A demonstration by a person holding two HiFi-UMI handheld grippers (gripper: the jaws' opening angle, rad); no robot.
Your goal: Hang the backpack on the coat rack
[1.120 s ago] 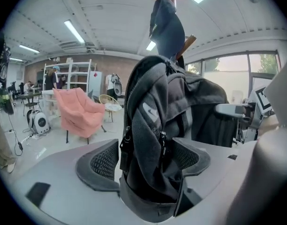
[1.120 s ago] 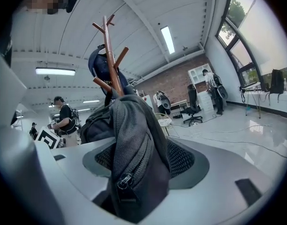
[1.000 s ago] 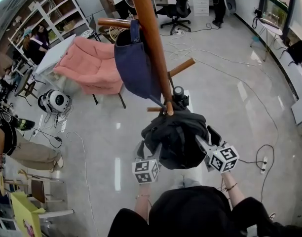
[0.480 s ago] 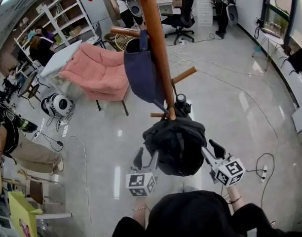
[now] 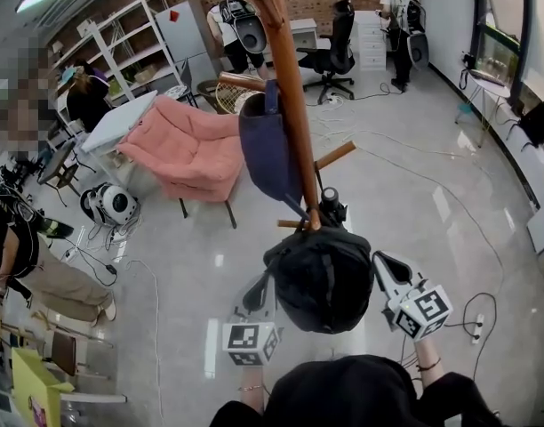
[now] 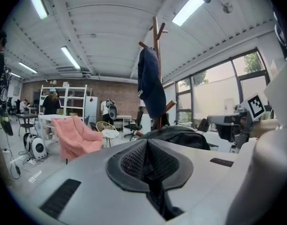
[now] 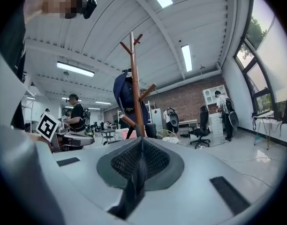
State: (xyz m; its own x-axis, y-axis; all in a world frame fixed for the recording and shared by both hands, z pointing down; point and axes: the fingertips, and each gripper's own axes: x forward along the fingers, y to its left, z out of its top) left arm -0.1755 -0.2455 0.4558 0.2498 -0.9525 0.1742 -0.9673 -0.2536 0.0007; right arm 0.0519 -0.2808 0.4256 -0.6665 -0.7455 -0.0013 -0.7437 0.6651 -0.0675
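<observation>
Head view: a black backpack (image 5: 321, 278) hangs between the left gripper (image 5: 259, 294) and right gripper (image 5: 385, 272). Its top is close beneath a short lower peg (image 5: 294, 224) of the wooden coat rack (image 5: 290, 105). A navy cloth item (image 5: 268, 149) hangs higher up. Each gripper's own view shows its jaws together, pinching dark backpack fabric.
</observation>
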